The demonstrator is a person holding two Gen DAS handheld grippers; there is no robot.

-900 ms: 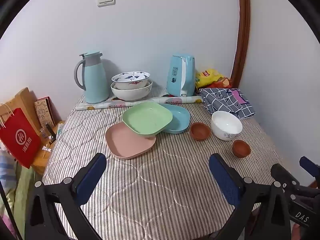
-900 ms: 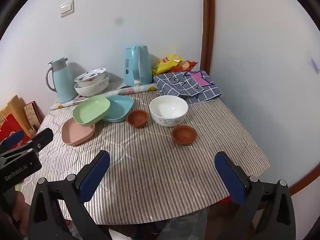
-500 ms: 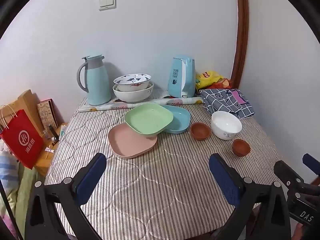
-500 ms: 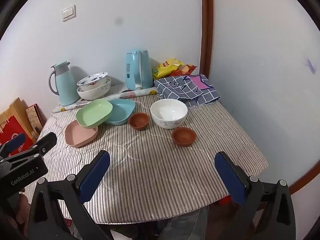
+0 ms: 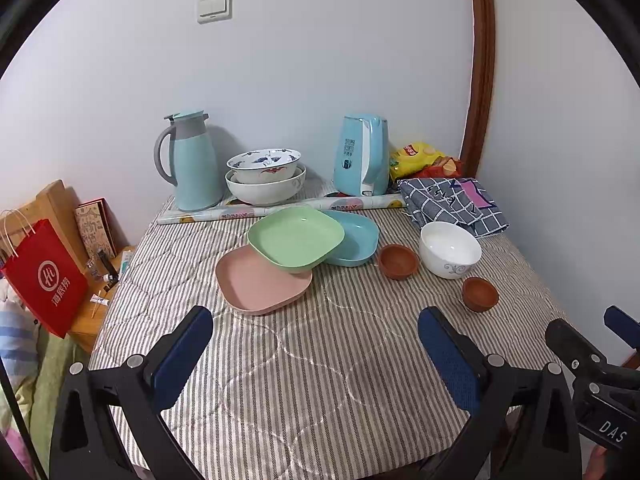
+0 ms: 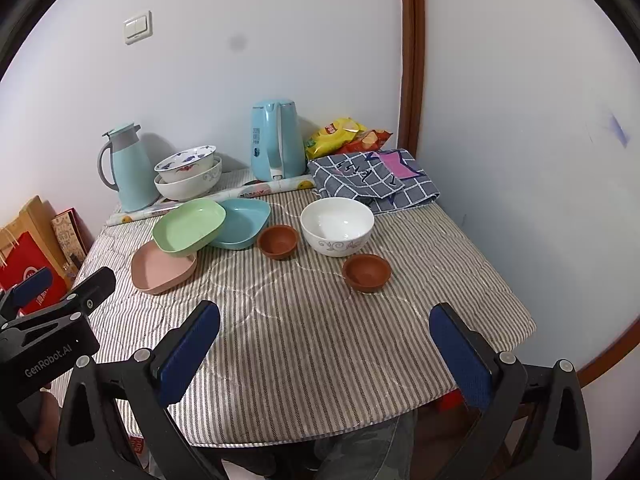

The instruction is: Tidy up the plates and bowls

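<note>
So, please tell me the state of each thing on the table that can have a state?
left gripper: open, empty
right gripper: open, empty
green plate: tilted on the pink and blue plates
white bowl: upright, empty
two brown bowls: upright, empty, apart
patterned bowl: nested in a larger bowl
thermos: lid closed

- table (image 5: 320, 380): quilted striped cloth cover is lying matt, woven, stitch lines showing
- green plate (image 5: 296, 238), blue plate (image 5: 356, 236), pink plate (image 5: 256, 286): looking like smooth plastic, soft satin sheen
- white bowl (image 5: 450, 250): glazed ceramic, glossy, catching highlights
- two brown bowls (image 6: 278, 242) (image 6: 366, 272): looking like matt unglazed clay
- stacked patterned bowls (image 5: 266, 178): glossy glazed ceramic
- thermos jug (image 5: 192, 160) and kettle (image 5: 364, 156): smooth plastic-looking shells, mild sheen
- checked cloth (image 5: 452, 204): soft matt fabric, folded
- snack bags (image 6: 346, 136): shiny crinkled foil
- red bag (image 5: 44, 276): matt paper
- left hand-held gripper (image 5: 316, 356), right hand-held gripper (image 6: 326, 354): black matt plastic frames, blue textured pads, metal screws glinting
</note>
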